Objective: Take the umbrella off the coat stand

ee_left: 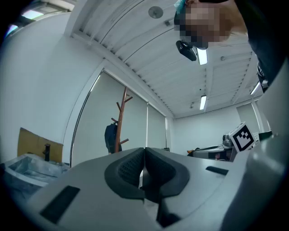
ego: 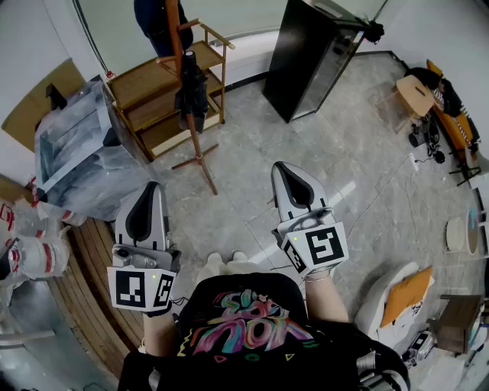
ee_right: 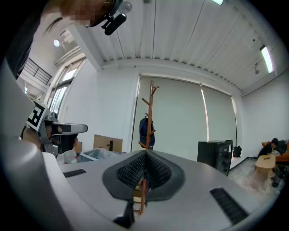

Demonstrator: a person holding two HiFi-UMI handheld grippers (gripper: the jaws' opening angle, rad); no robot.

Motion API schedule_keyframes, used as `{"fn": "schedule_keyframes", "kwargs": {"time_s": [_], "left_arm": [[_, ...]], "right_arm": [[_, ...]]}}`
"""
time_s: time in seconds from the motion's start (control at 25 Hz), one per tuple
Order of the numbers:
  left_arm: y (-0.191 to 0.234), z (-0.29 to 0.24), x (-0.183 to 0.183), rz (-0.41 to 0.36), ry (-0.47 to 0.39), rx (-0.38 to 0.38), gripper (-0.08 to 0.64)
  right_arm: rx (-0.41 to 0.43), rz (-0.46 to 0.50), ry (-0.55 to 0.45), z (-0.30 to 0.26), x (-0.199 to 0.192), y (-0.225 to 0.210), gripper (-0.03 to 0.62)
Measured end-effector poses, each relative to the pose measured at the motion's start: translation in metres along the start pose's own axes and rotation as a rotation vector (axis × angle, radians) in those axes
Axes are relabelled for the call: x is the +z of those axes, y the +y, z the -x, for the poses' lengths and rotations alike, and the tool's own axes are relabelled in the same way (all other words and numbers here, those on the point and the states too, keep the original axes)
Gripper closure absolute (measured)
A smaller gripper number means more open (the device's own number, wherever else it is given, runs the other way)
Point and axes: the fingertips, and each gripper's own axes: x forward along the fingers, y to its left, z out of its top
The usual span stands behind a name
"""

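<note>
A brown wooden coat stand (ego: pixel 191 130) rises from the grey floor ahead of me. A black folded umbrella (ego: pixel 191 93) hangs from one of its pegs, partway down the pole. A dark blue garment (ego: pixel 157 23) hangs higher up. My left gripper (ego: pixel 150 188) and right gripper (ego: pixel 284 167) are held side by side well short of the stand, both shut and empty. In the left gripper view the shut jaws (ee_left: pixel 144 152) point toward the stand (ee_left: pixel 121 119). The right gripper (ee_right: pixel 145 155) lines up with the pole (ee_right: pixel 150 113). The jaws hide the umbrella in both gripper views.
A wooden shelf rack (ego: pixel 164 103) stands just behind the stand. A plastic-wrapped box (ego: pixel 76 153) sits to its left and a black cabinet (ego: pixel 309 53) to its right. A wooden stool (ego: pixel 416 95) and a seated person (ego: pixel 452 99) are far right.
</note>
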Motion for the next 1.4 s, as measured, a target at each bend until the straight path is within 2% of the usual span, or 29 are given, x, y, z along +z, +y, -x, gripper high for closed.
{"fn": "schedule_keyframes", "kwargs": {"time_s": [0.28,0.84,1.12,1.4], "left_arm": [[-0.011,-0.009,-0.005,0.017,-0.005,0.009,0.529],[-0.039,-0.019,-0.011,-0.005,-0.028,0.073,0.529],[-0.01,-0.053,-0.02,-0.01,-0.027,0.076,0.529],[0.056,-0.128,-0.028,-0.005,-0.027,0.054,0.529]], "right_arm": [[-0.004,-0.032,-0.013,0.006,-0.006,-0.021,0.577],[0.082,-0.072,-0.031,0.006,-0.02,-0.048,0.577],[0.109,-0.079,-0.01,-0.042,-0.032,-0.05,0.577],[0.124,-0.076,0.005,-0.139,-0.032,-0.053,0.577]]}}
